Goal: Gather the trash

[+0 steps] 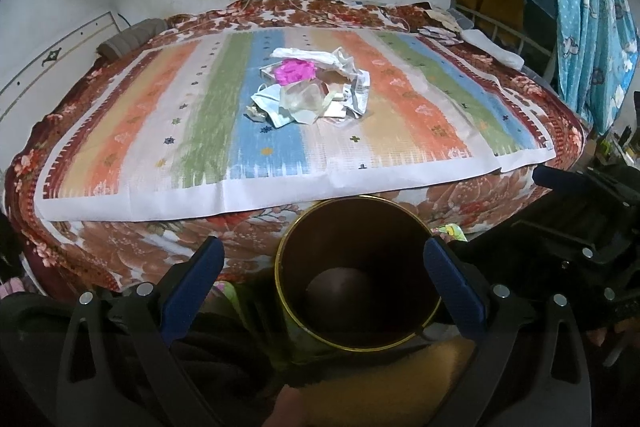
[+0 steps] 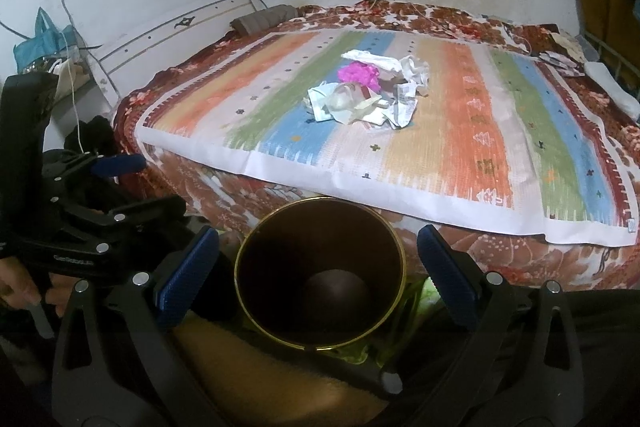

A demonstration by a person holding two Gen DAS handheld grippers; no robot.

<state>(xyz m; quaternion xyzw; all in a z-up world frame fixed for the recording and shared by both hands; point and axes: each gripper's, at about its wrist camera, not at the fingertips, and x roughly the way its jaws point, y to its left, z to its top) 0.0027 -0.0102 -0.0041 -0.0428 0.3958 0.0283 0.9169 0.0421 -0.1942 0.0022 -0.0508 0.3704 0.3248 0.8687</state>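
Your trash pile (image 1: 310, 89) sits mid-bed on the striped mat (image 1: 420, 131), well apart from both tools, at about 12 o'clock from your left gripper (image 1: 324, 279) and 12 to 1 o'clock from your right gripper (image 2: 318, 265). Both sets of jaws stand wide and hold nothing. The gold-rimmed bin (image 1: 356, 271) stands below them at the bed's near edge, empty as far as its dark bottom shows. The pile runs roughly 10 to 4 o'clock, with the pink piece (image 1: 296, 71) on its far side. Neither hand looks clearly nearer; the crumpled paper (image 2: 404, 103) on the right edge probably suits your right gripper first.
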